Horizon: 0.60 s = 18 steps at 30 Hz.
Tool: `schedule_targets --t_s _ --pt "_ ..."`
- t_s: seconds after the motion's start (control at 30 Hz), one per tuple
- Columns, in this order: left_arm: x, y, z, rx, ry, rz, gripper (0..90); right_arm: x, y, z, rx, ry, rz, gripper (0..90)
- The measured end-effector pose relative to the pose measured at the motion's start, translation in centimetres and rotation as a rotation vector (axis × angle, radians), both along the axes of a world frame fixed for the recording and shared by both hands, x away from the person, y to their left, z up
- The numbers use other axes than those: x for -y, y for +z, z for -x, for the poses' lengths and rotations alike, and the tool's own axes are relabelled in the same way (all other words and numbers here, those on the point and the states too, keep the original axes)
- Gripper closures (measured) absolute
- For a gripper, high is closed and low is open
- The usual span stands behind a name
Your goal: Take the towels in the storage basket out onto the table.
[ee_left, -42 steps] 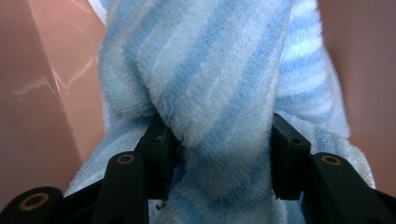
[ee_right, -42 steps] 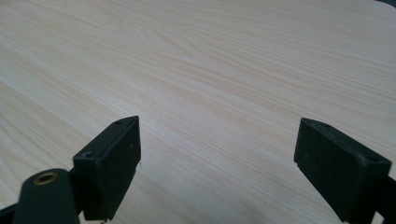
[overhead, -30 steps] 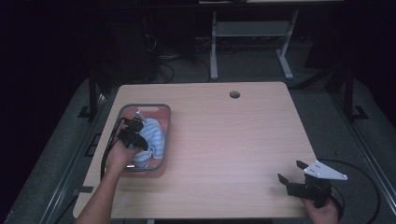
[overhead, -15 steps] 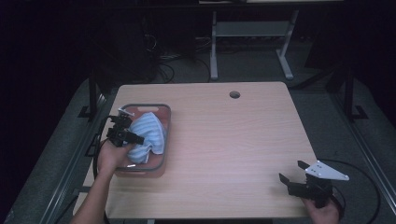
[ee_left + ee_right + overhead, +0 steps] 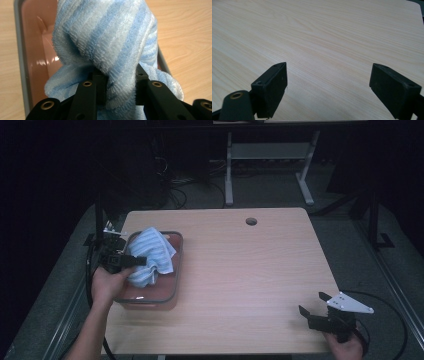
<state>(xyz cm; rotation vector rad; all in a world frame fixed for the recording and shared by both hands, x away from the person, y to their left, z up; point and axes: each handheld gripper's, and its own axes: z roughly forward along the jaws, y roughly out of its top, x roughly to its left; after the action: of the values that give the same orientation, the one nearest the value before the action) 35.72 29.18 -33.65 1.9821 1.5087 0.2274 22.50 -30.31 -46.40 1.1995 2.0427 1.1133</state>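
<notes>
Table: tub at its left edge, towel bunched over the tub between the left gripper's jaws; right gripper at the near right corner, well apart.

The left claw has lifted the striped towel above the bin

The left gripper is near the left edge of the table, and its jaws are pressed together on a fold of the striped towel. The left hand grips it from behind, and the forearm comes in from the bottom left corner. The right gripper rests at the front right corner of the table with its jaws wide apart and nothing between them. The right hand holds it at the bottom edge.
</notes>
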Motion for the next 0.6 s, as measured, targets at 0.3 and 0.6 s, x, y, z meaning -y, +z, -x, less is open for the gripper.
schedule_targets --t_s 0.3,0.6 --pt "1.0 2.4 0.2 0.05 -0.032 0.032 70.4 0.1 0.1 0.0 0.004 -0.004 0.002 14.3" --pt "1.7 3.8 0.1 0.071 -0.061 0.087 70.3 0.1 0.1 0.0 0.005 -0.007 0.001 14.3"
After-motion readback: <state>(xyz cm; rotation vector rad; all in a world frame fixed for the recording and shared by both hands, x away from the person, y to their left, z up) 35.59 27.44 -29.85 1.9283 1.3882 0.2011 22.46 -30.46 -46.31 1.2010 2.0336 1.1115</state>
